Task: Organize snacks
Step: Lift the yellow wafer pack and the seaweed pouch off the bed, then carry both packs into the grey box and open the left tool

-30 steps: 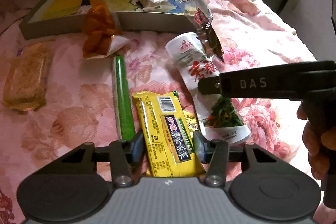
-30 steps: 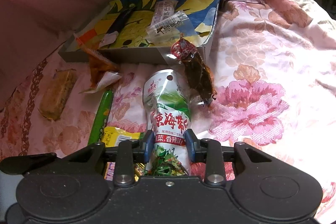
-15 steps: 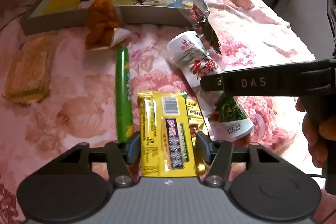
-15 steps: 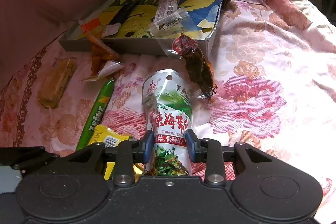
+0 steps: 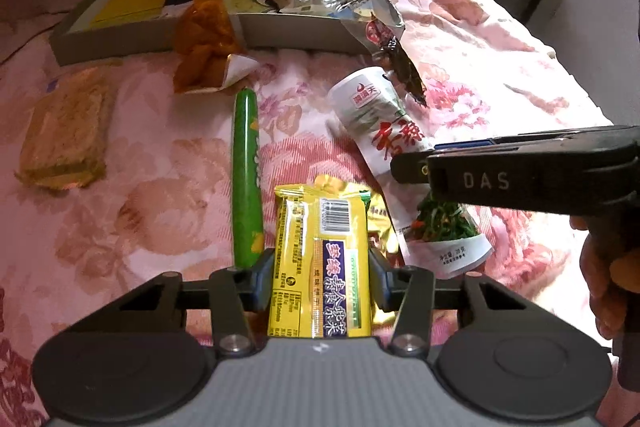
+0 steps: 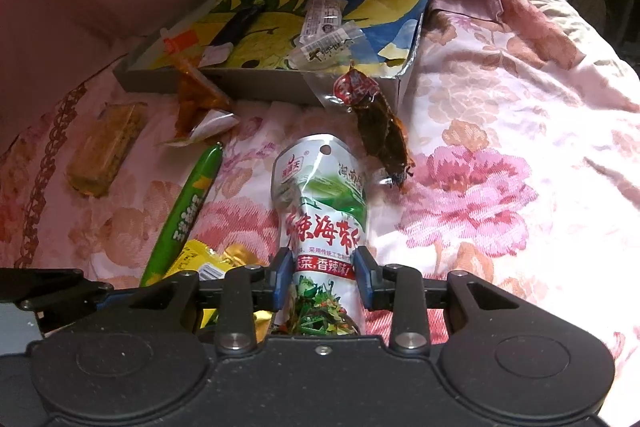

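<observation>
Jaws closing around the yellow packet, right pinching the seaweed pouch, over floral bedding; furniture behind looks dim.

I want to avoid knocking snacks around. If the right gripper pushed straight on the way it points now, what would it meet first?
The right gripper is already shut on the seaweed packet, so the packet would lead. Its top end would probably first meet the dark meat snack hanging over the box's front wall, then that wall; depth is unclear.

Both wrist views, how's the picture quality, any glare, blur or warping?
Left wrist view: fisheye bends the edges, corners vignette black, glare on the yellow packet, print sharp. Right wrist view: same warping, dim pink cast, shine on the seaweed pouch, background furniture murky.
</observation>
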Demonstrator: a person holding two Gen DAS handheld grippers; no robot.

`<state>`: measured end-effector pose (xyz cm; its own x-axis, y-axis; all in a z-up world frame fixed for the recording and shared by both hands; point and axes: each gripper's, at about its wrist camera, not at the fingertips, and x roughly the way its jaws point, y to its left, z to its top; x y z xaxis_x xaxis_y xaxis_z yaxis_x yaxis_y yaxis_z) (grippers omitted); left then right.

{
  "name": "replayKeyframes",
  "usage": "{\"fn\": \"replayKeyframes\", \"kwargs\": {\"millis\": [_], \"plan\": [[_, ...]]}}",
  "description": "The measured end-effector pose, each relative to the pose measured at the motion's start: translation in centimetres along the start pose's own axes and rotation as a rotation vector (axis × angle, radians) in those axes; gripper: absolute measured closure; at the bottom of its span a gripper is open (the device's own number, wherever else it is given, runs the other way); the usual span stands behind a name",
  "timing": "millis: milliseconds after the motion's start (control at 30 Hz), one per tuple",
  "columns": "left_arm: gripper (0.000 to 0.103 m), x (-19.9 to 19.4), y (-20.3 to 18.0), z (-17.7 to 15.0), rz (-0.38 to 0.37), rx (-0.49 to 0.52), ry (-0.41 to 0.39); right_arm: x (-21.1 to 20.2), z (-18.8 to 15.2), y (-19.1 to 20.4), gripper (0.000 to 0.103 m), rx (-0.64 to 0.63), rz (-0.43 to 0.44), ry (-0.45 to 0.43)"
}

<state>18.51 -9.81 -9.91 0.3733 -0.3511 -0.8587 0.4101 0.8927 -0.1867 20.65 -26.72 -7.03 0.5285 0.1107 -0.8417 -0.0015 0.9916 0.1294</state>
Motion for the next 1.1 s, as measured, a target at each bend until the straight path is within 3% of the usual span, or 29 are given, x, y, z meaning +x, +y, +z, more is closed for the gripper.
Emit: {"fn": "replayKeyframes", "kwargs": {"millis": [633, 900, 1100], "plan": [[0.052, -5.3, 0.6, -3.7, -0.025, -0.057, -0.081, -5.0, -3.2, 0.6, 0.068, 0.076, 0.035, -0.079], [0.052, -7.3, 0.7, -3.4, -0.035, -0.066, -0.188, -7.3, -3.3, 1.1, 0.068, 0.09, 0.077, -0.201], [0.052, -8.3, 1.0, -1.2, -0.028, -0.081, -0.253, -8.5, -2.6, 0.6, 0.068, 0.122, 0.095, -0.328]]}}
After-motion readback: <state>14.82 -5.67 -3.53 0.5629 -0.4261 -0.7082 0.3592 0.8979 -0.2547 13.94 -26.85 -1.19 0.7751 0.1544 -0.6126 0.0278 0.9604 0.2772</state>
